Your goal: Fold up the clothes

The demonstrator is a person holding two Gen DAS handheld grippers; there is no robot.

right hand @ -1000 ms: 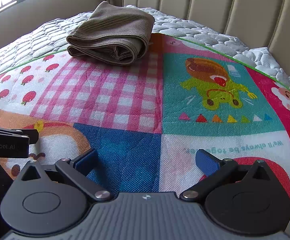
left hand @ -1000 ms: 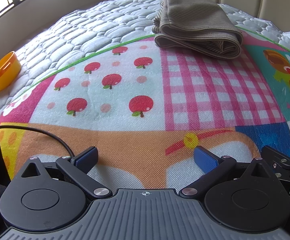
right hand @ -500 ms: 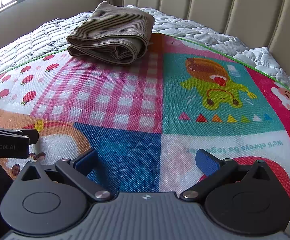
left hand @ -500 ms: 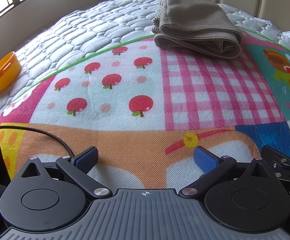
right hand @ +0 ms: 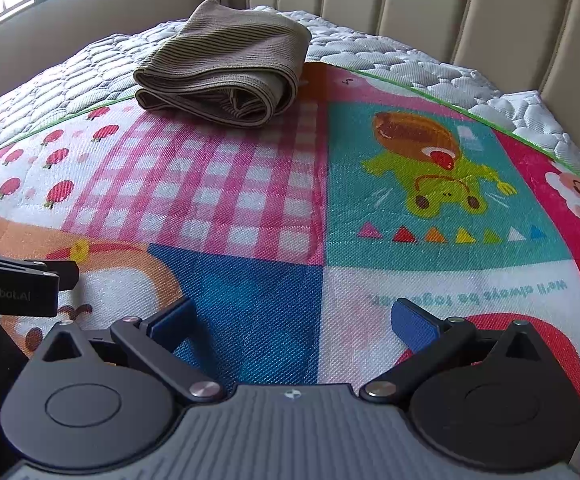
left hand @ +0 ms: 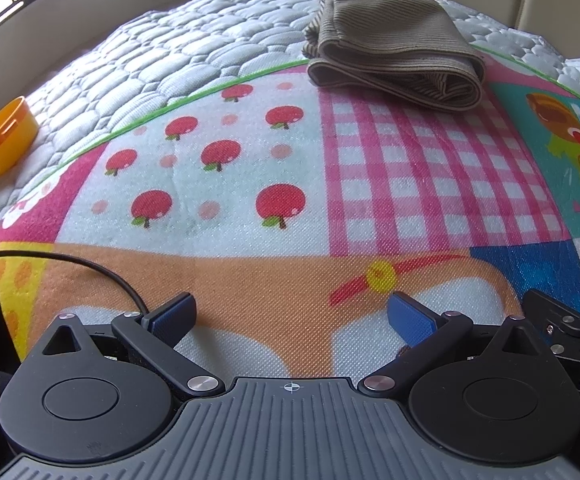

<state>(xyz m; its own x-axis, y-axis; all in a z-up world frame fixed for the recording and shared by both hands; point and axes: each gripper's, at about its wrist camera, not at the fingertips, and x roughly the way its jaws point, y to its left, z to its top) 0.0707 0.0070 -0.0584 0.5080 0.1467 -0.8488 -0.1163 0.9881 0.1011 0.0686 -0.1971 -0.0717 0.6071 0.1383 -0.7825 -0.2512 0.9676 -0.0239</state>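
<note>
Folded brown garment: far end of play mat, ahead-right of left gripper, ahead-left of right gripper; both fingers spread, empty.

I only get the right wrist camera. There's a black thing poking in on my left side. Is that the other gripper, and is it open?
Observer: Yes, that is the left gripper. Its jaws stand wide apart with nothing between them, above the play mat.
Operator: What's the orange bit at my left edge?
Observer: A small orange tub, seen whole in the left wrist view. It sits on the quilted mattress, off the mat.
Operator: Anything else I'm missing?
Observer: A black cable curves over the mat towards the left gripper.
</note>
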